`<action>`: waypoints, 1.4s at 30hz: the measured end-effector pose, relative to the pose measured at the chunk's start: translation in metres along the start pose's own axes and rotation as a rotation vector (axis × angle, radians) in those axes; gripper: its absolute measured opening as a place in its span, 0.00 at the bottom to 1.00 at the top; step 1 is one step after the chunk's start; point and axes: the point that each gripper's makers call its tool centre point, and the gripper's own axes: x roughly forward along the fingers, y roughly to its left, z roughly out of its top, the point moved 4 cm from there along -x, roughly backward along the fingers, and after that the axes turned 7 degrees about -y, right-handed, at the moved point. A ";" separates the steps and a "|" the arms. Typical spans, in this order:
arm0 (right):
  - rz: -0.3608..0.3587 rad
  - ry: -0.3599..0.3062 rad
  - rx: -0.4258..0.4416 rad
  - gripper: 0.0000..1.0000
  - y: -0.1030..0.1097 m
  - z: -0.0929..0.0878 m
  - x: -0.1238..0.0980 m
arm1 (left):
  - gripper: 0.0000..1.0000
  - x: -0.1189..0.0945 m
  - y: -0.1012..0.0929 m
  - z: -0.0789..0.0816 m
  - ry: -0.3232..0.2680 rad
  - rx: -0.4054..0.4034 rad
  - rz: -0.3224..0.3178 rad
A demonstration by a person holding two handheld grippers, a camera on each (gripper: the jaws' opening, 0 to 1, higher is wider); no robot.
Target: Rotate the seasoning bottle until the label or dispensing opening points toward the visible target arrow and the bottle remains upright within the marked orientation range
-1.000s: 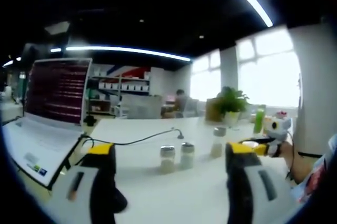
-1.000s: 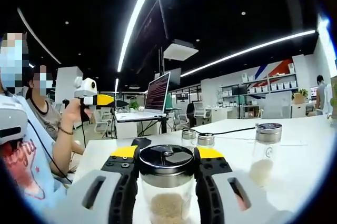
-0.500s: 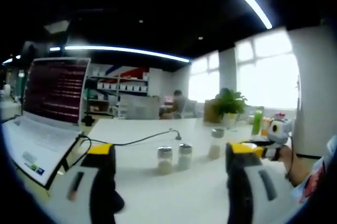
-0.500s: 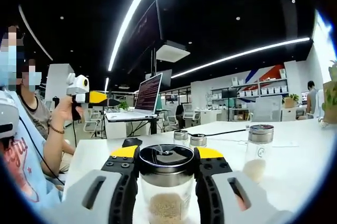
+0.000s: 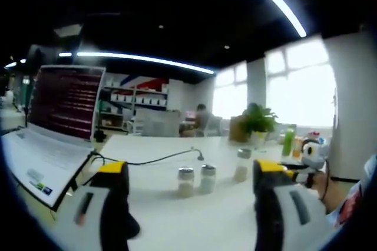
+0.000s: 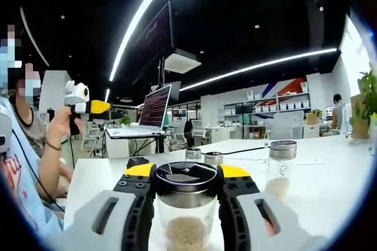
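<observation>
My right gripper (image 6: 186,172) is shut on a glass seasoning bottle (image 6: 185,227) with a shiny metal lid and pale grains inside. The bottle stands upright between the yellow-tipped jaws, just above the white table (image 6: 330,186). My left gripper (image 5: 189,169) is open with nothing between its jaws, held up over the table. In the right gripper view the left gripper (image 6: 88,107) appears far left in a person's hand. In the left gripper view the right gripper (image 5: 293,170) appears at the right edge, blurred. I can make out no label or arrow.
Two short shakers (image 5: 185,181) (image 5: 207,178) and a taller one (image 5: 241,164) stand mid-table; the right gripper view has them as a short pair (image 6: 203,157) and a tall shaker (image 6: 279,167). An open laptop (image 5: 50,127) and a black cable (image 5: 153,158) lie left. A potted plant (image 5: 257,120) stands at the far end.
Both views have drifted slightly with the hands. The right gripper keeps its hold on the bottle, and the left gripper stays open. The shakers on the table have not moved.
</observation>
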 end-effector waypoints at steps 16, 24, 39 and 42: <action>-0.083 -0.008 -0.019 0.40 0.001 -0.001 -0.001 | 0.92 0.001 -0.006 0.000 0.001 0.004 -0.016; -0.133 0.004 -0.036 0.40 0.002 -0.003 -0.001 | 0.92 0.004 -0.005 -0.001 0.003 -0.001 -0.012; -0.289 0.003 -0.068 0.40 0.006 -0.004 0.001 | 0.91 0.000 -0.007 0.002 -0.004 0.015 -0.017; -0.316 0.001 -0.077 0.40 0.007 -0.004 0.002 | 0.91 0.003 -0.010 -0.001 0.003 0.016 -0.029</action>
